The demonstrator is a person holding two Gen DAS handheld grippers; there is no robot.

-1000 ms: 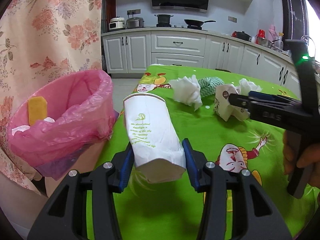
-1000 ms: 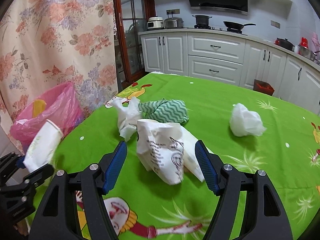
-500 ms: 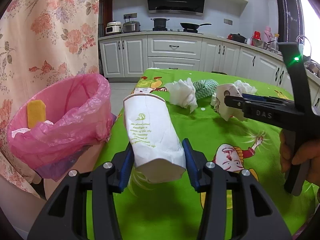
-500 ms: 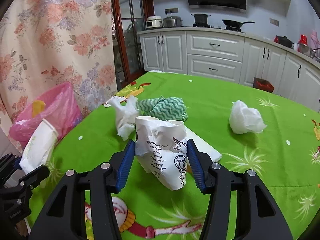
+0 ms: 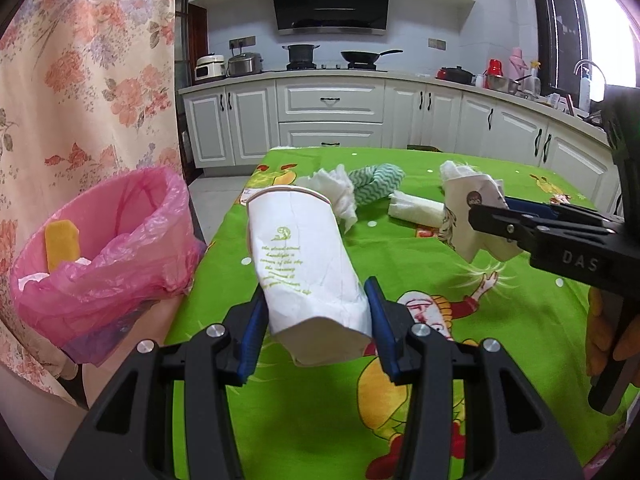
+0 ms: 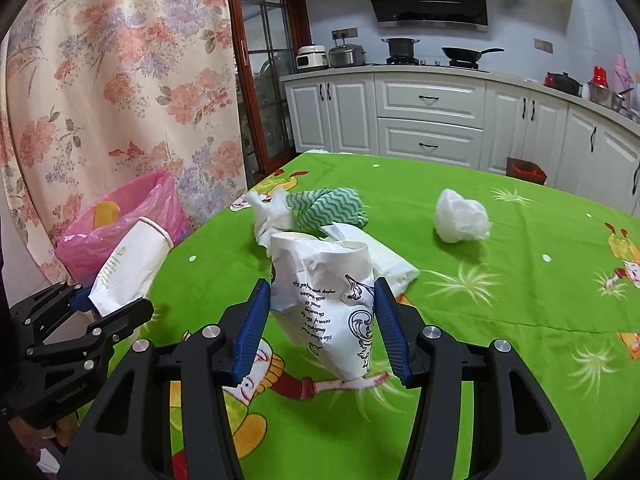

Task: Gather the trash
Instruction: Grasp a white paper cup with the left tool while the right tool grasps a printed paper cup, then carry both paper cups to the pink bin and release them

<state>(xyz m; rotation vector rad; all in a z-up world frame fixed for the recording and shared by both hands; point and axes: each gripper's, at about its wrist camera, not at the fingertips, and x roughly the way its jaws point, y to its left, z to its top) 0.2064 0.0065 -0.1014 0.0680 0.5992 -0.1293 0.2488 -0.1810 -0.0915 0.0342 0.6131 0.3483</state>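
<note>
Trash: two paper cups in your claws. Left claw (image 5: 316, 320) clamped on white cup (image 5: 308, 264), green script unreadable. Right claw (image 6: 318, 320) jaws just closed in, now squeezing crumpled cup (image 6: 328, 292) above cloth; black print upside down, unreadable. "DAS" on right claw body. Bin (image 5: 100, 256) at 10 o'clock off table (image 6: 520, 280) edge. Tissue wad (image 6: 460, 216) at 1 o'clock. Risk: crushed cup slips from thin grip; long cup catches liner rim, tips bin.

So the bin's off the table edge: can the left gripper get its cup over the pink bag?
Probably yes. The left gripper, shut on the paper cup, has open space between it and the pink bag, whose mouth gapes.
</note>
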